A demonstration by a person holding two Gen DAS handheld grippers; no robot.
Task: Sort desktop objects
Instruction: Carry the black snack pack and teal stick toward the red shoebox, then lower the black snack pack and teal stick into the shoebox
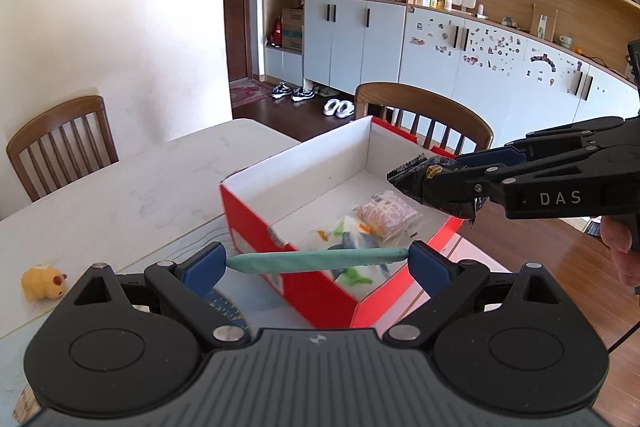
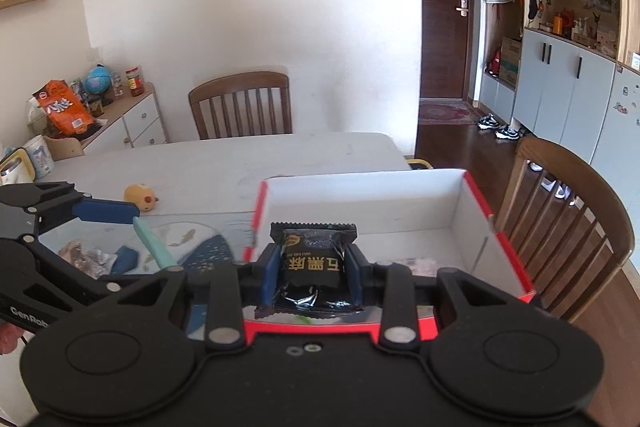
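Observation:
A red box with a white inside (image 1: 244, 215) (image 2: 476, 211) stands on the table; a clear snack bag (image 1: 386, 215) and green-and-orange wrapped items (image 1: 344, 233) lie in it. My left gripper (image 1: 316, 261) is shut lengthwise on a teal pen (image 1: 316, 259), held crosswise over the box's near wall. My right gripper (image 2: 312, 273) is shut on a black snack packet (image 2: 312, 259) above the box's near edge. In the left wrist view the right gripper (image 1: 424, 179) reaches in from the right over the box with the black packet (image 1: 412, 181). The teal pen (image 2: 154, 243) and left gripper (image 2: 136, 217) show at left.
A yellow plush toy (image 1: 42, 283) (image 2: 140, 197) lies on the white table (image 1: 140, 179). A blue patterned mat (image 2: 200, 247) with a crumpled wrapper (image 2: 86, 259) lies left of the box. Wooden chairs (image 1: 60, 143) (image 2: 568, 227) stand around the table.

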